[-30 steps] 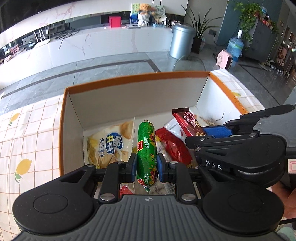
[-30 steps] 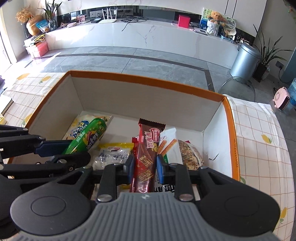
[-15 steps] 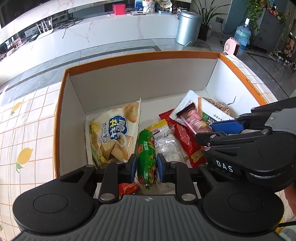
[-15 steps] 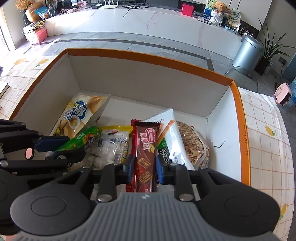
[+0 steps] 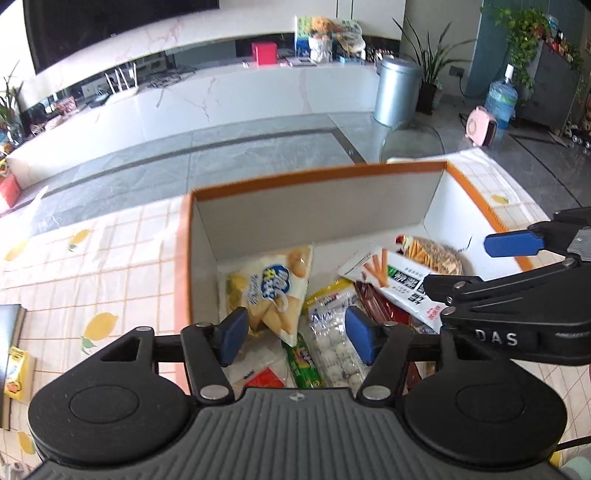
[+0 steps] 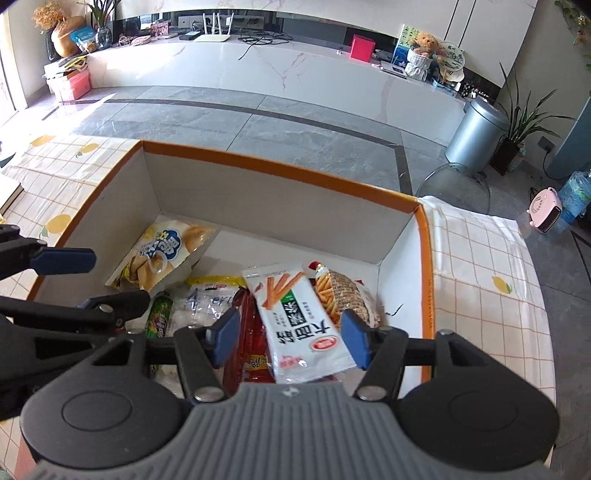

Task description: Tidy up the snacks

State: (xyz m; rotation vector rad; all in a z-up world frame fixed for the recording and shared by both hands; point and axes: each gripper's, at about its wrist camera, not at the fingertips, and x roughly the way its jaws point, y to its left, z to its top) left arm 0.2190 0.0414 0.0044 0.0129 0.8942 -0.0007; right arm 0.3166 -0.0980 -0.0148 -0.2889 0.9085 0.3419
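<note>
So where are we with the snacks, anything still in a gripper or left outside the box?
Mostly done: the green sausage, chip bag, white stick-snack pack and red wrappers all lie in the orange-rimmed box. Nothing is in hand; the left gripper and right gripper are open above it. Left: a small yellow pack on the tablecloth outside the box, if that is a snack.

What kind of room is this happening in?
Probably a home living area: a long marble counter with a router, a potted plant, and a lemon-print tablecloth under the snack box.
</note>
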